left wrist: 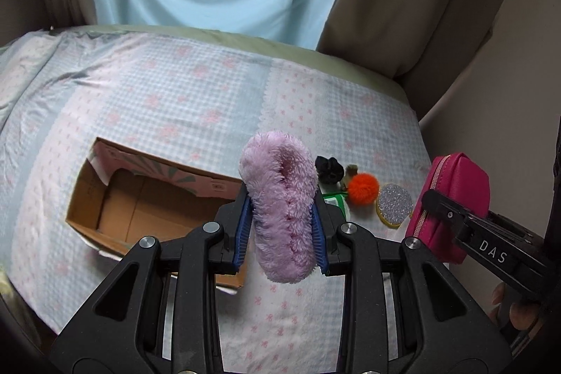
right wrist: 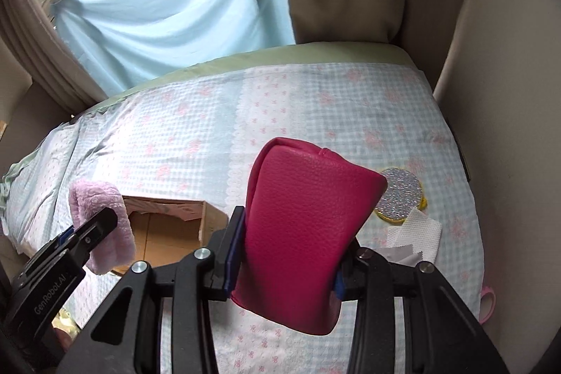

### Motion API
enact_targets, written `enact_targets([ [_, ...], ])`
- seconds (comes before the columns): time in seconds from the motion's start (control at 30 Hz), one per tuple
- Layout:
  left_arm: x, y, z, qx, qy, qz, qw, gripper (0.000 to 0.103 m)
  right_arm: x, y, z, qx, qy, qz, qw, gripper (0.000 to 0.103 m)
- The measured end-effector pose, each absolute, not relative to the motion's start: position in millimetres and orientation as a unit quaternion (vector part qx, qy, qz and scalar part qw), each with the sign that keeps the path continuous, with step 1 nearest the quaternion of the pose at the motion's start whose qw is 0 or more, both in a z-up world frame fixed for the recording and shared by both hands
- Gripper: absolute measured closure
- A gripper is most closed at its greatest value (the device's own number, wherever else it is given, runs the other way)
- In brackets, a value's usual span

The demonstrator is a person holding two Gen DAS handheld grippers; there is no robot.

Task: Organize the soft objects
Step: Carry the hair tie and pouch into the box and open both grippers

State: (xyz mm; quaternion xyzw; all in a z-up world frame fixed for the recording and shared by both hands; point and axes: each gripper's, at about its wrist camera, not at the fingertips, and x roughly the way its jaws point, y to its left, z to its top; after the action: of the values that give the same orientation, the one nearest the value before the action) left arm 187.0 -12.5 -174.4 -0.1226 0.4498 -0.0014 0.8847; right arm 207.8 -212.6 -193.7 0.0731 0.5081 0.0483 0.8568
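**Both grippers loaded above the bed, box waiting below**

The left gripper [left wrist: 280, 216] is clamped on a fluffy lilac pad [left wrist: 278, 209], its blue pads [left wrist: 244, 226] squeezing the plush at mid-length so both ends bulge free. That central pinch looks deliberate: it keeps the floppy thing from folding out of the grip. The right gripper [right wrist: 285, 255] is clamped on a pink pouch [right wrist: 301, 233], gripped across its lower half with the rounded end standing clear.

Both soft things hang in the air over the checked bedspread [left wrist: 157, 100], neither touching it. The open cardboard box [left wrist: 140, 198] lies on the bedspread, below and left of the lilac pad, and is likely where both go.

Still on the bedspread, well right of the box: an orange pompom [left wrist: 364, 187], a black scrunchie [left wrist: 328, 168], a glittery disc [right wrist: 399, 195] and some tissue [right wrist: 417, 230]. Judging by that, at least 2 more trips remain.
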Motion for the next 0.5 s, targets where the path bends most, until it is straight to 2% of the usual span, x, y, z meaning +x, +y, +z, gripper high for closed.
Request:
enact_targets([
  [0.23,171,79,-181,-0.128,0.467,0.028,0.874,0.076,200,-122,-181,0.058,0.506,0.110,0.854,0.066],
  [0.5,175,176,-217,-0.119,0.516,0.011,0.848,0.076,199,-12,-213,0.040,0.537,0.135,0.832,0.066],
])
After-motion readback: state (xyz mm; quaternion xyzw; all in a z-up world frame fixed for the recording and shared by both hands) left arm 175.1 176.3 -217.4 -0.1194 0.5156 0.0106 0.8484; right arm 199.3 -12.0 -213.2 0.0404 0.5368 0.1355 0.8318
